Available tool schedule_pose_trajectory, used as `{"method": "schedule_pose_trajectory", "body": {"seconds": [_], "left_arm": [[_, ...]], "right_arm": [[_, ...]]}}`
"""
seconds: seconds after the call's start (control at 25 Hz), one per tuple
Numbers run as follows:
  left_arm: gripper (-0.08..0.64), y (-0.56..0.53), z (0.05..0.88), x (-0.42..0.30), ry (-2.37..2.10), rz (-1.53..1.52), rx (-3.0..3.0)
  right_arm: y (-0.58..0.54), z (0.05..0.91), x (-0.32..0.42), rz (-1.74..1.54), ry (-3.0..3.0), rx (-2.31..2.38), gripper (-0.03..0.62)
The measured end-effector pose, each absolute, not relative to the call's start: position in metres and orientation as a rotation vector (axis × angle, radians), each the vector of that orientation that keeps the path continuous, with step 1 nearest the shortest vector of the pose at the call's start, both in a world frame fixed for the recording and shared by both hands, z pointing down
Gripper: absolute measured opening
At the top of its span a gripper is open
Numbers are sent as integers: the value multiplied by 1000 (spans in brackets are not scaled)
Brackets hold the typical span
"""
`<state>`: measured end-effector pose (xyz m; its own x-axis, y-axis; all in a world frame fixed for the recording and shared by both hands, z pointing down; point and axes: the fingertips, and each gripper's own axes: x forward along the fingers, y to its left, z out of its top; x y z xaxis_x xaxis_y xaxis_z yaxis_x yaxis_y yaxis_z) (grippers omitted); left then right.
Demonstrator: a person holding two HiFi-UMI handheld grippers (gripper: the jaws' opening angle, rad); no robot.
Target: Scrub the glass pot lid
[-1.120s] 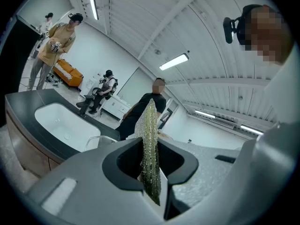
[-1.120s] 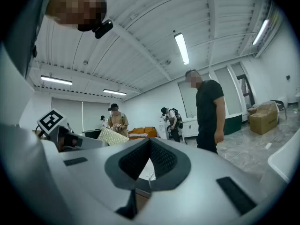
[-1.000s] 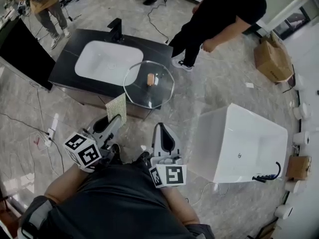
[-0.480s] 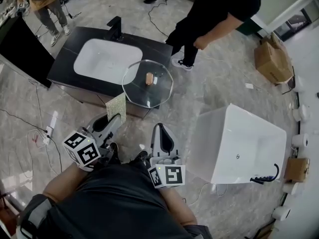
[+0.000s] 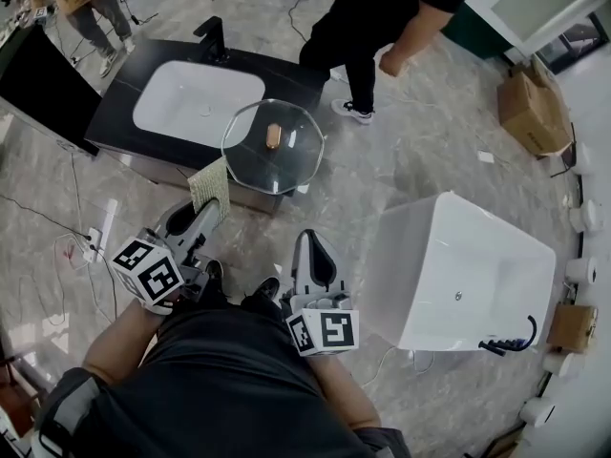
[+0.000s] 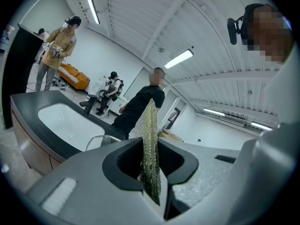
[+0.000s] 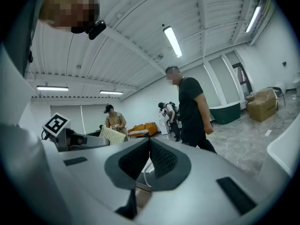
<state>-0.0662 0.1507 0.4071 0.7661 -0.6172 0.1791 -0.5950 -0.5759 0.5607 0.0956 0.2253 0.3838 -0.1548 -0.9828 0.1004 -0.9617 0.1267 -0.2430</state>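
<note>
The glass pot lid (image 5: 273, 151) with a brown knob (image 5: 273, 136) lies flat on the near right corner of the dark vanity counter (image 5: 134, 136). My left gripper (image 5: 212, 208) is shut on a green scrub pad (image 5: 208, 187), just short of the lid's near left edge. In the left gripper view the scrub pad (image 6: 151, 149) stands upright between the jaws, and the lid's rim (image 6: 99, 138) shows beyond. My right gripper (image 5: 312, 248) is shut with nothing in it, lower and to the right of the lid. Its pads (image 7: 161, 159) meet at the tips.
A white sink basin (image 5: 199, 103) with a black faucet (image 5: 212, 38) fills the counter. A white bathtub (image 5: 463, 275) stands on the marble floor at right. A person in black (image 5: 382, 17) stands behind the counter. Cardboard boxes (image 5: 530, 108) and cables (image 5: 57, 227) lie around.
My left gripper has carried the scrub pad up and closer to the lid's edge. The person in black has stepped further back. The right gripper has barely moved.
</note>
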Motion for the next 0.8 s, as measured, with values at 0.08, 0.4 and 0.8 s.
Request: {"method": "schedule_pose_trajectory", "body": {"seconds": [0.08,0.4,0.8], "left_arm": [[72,143,404,-61,-940,-50,2352],[72,98,415,-61,-1006,-17,2354],[72,-24,447,-70,-923,113,2441]], "right_arm": [[222,386,109,-401,2295,-1976,8],[189,403,123,-467,2292,-1978,6],[94,401,115,-485,2224,-2141,6]]}}
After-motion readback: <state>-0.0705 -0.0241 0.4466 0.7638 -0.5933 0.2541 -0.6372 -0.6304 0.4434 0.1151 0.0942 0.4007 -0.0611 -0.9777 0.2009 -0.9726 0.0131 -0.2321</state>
